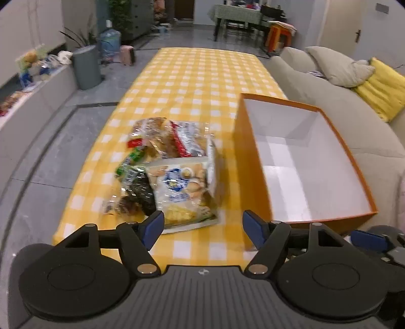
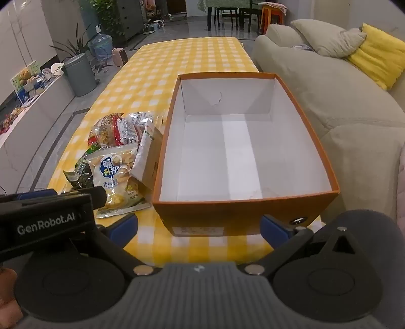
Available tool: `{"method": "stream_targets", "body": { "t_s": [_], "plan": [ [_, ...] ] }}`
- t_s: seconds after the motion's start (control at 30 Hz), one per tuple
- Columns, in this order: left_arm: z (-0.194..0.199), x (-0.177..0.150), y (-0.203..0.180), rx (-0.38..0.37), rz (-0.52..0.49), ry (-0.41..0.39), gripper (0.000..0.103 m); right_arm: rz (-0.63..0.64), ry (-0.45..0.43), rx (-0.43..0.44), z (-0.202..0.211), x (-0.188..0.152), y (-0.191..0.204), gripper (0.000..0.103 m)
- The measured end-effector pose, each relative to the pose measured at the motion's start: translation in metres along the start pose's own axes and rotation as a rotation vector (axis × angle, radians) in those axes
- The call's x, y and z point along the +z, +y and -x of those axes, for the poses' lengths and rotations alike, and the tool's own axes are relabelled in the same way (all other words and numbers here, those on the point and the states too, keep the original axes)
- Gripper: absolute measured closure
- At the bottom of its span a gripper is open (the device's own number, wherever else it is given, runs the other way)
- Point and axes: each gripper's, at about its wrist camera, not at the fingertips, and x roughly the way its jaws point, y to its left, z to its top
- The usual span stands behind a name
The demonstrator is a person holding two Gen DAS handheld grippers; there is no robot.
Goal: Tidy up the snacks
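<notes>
A pile of snack packets [image 1: 167,167] lies on the yellow checked tablecloth [image 1: 202,76], left of an open orange box [image 1: 301,162] with a white, empty inside. A white and blue crisp bag [image 1: 181,187] is nearest. My left gripper [image 1: 202,227] is open and empty, just in front of that bag. In the right wrist view the box [image 2: 243,151] fills the middle, the pile [image 2: 119,154] lies to its left. My right gripper [image 2: 200,229] is open and empty, in front of the box's near wall. The left gripper's body [image 2: 45,217] shows at the left.
A beige sofa [image 2: 329,96] with grey and yellow cushions runs along the table's right side. A grey bin [image 1: 86,67], plants and a low shelf stand on the floor to the left. A dining table with chairs [image 1: 240,17] is far behind.
</notes>
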Motion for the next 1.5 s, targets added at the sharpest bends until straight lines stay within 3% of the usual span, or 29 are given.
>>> {"method": "stream_targets", "body": {
  "t_s": [0.07, 0.2, 0.27, 0.7, 1.5],
  "plan": [
    [-0.003, 0.002, -0.003, 0.005, -0.022, 0.009, 0.02, 0.007, 0.001, -0.004, 0.001, -0.001, 0.003, 0.003],
    [0.007, -0.011, 0.011, -0.036, 0.03, -0.039, 0.02, -0.004, 0.023, 0.008, 0.001, -0.003, 0.002, 0.003],
    [0.001, -0.005, 0.004, -0.01, 0.011, -0.007, 0.02, 0.008, 0.024, -0.003, 0.001, 0.0, 0.0, 0.003],
    [-0.009, -0.006, 0.005, -0.025, 0.045, 0.017, 0.02, 0.037, 0.005, -0.053, 0.0, -0.002, 0.005, 0.003],
    [-0.015, -0.008, 0.002, -0.008, 0.039, 0.04, 0.02, 0.021, 0.05, -0.052, -0.007, -0.004, 0.003, 0.003]
  ]
}}
